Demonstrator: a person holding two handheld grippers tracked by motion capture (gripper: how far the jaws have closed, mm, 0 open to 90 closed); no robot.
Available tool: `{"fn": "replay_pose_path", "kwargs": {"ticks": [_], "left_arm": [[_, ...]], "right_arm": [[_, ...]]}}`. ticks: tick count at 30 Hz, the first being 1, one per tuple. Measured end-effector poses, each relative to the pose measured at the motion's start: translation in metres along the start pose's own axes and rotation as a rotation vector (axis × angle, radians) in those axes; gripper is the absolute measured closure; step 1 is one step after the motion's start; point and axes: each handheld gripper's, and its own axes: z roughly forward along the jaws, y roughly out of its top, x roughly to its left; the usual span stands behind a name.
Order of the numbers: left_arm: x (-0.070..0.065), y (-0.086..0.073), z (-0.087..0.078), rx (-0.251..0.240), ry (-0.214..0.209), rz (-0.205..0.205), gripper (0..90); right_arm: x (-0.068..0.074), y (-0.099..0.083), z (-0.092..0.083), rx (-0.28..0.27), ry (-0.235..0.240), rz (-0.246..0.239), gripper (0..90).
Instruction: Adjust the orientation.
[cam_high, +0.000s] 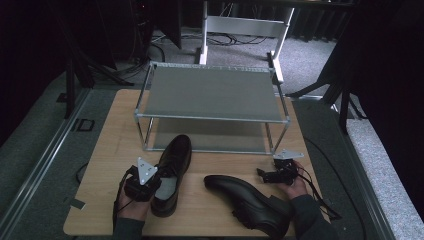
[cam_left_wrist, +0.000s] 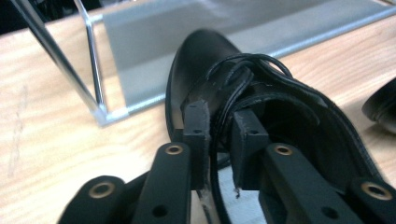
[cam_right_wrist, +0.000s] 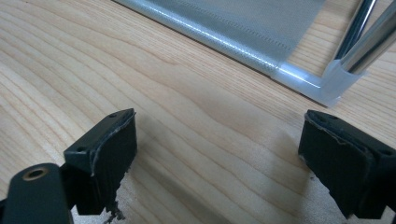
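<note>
From the high view, two black shoes lie on the tabletop (cam_high: 107, 150) before a two-tier rack (cam_high: 210, 95); the left shoe (cam_high: 172, 172) meets the left gripper (cam_high: 145, 182), while the right shoe (cam_high: 247, 200) is cut off below. The left gripper view shows the pads clamped on that shoe's collar (cam_left_wrist: 219, 116). In the right gripper view, the right gripper (cam_right_wrist: 217, 163) gapes wide over bare wood.

The high view is dim, with dark surroundings; both gripper views are brighter. The rack's tubes (cam_right_wrist: 362, 35) show glare, and near parts blur.
</note>
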Motion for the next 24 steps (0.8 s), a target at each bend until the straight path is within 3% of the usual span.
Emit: {"fn": "replay_pose_path", "kwargs": {"ticks": [1, 2, 3, 5, 6, 7, 9, 12, 13, 16, 17, 19, 20, 21, 22, 23, 24], "left_arm": [[0.004, -0.001, 0.000, 0.010, -0.043, -0.036, 69.7], [0.008, -0.002, -0.001, 0.006, -0.061, -0.064, 63.3], [0.008, -0.002, -0.001, 0.006, -0.061, -0.064, 57.1], [0.010, -0.003, -0.003, -0.005, -0.068, -0.083, 53.1], [0.015, -0.005, -0.017, -0.046, -0.144, -0.114, 49.2], [0.016, -0.006, -0.022, -0.063, -0.169, -0.131, 47.1], [0.017, -0.008, -0.027, -0.082, -0.178, -0.136, 46.4], [0.021, -0.010, -0.035, -0.105, -0.163, -0.140, 47.8], [0.026, -0.011, -0.035, -0.097, -0.127, -0.155, 49.3], [0.033, -0.013, -0.034, -0.081, -0.094, -0.183, 55.0], [0.040, -0.015, -0.030, -0.069, -0.053, -0.183, 56.8], [0.047, -0.020, -0.024, -0.042, -0.032, -0.192, 60.1], [0.047, -0.020, -0.024, -0.042, -0.032, -0.192, 61.1], [0.050, -0.022, -0.019, -0.020, -0.041, -0.204, 61.1], [0.053, -0.025, -0.013, 0.015, -0.057, -0.211, 61.1], [0.053, -0.033, -0.002, 0.067, -0.071, -0.224, 60.9], [0.053, -0.033, -0.002, 0.067, -0.071, -0.224, 60.8]], "right_arm": [[0.000, 0.000, 0.000, 0.000, 0.000, 0.000, 11.2], [0.000, 0.000, 0.000, 0.000, 0.000, 0.000, 11.2], [0.000, 0.000, 0.000, 0.000, 0.000, 0.000, 11.2], [0.000, 0.000, 0.000, 0.000, 0.000, 0.000, 11.2], [0.000, 0.000, 0.000, 0.000, 0.000, 0.000, 11.2], [0.000, 0.000, 0.000, 0.000, 0.000, 0.003, 11.2], [0.000, 0.000, 0.000, 0.000, -0.001, 0.002, 11.1], [0.001, 0.000, 0.000, 0.000, -0.003, 0.004, 11.0], [0.001, 0.000, 0.000, 0.000, -0.002, 0.002, 11.0], [0.001, 0.000, 0.000, 0.000, -0.001, 0.001, 11.2], [0.001, 0.000, 0.000, -0.002, -0.001, 0.001, 14.0], [0.000, -0.001, -0.003, -0.024, -0.002, 0.002, 28.7], [0.000, -0.001, -0.003, -0.024, -0.002, 0.002, 28.7], [-0.002, -0.002, -0.007, -0.032, -0.009, 0.008, 47.8], [-0.002, -0.002, -0.007, -0.032, -0.009, 0.008, 47.8], [-0.004, -0.002, -0.011, -0.019, -0.034, 0.032, 58.5], [-0.004, -0.002, -0.011, -0.019, -0.034, 0.032, 58.5]]}}
